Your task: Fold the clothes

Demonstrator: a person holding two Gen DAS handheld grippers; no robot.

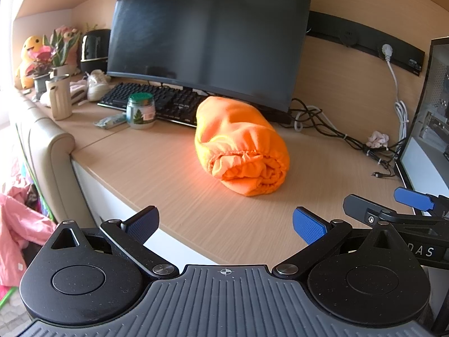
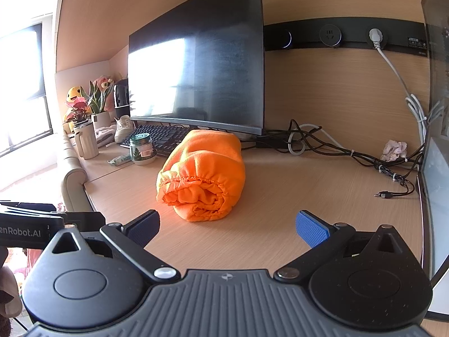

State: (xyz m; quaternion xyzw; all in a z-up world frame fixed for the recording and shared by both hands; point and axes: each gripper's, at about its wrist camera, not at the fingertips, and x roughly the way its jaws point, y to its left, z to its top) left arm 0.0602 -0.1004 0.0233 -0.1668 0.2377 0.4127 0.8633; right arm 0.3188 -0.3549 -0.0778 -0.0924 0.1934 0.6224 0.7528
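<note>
An orange garment (image 1: 238, 146) lies rolled into a thick bundle on the wooden desk (image 1: 168, 174), its gathered elastic hem facing me. It also shows in the right wrist view (image 2: 203, 174). My left gripper (image 1: 226, 223) is open and empty, hovering near the desk's front edge, short of the bundle. My right gripper (image 2: 227, 226) is open and empty, just in front of the bundle. The right gripper's fingers also show at the right edge of the left wrist view (image 1: 412, 199).
A monitor (image 1: 207, 33) and keyboard (image 1: 157, 102) stand behind the bundle. A green-lidded jar (image 1: 140, 111), a beige mug (image 1: 59, 97), plants and a sneaker sit at the left. Cables (image 2: 350, 154) trail at the right by a computer case (image 1: 429, 118). Pink clothes (image 1: 16, 230) lie below the desk.
</note>
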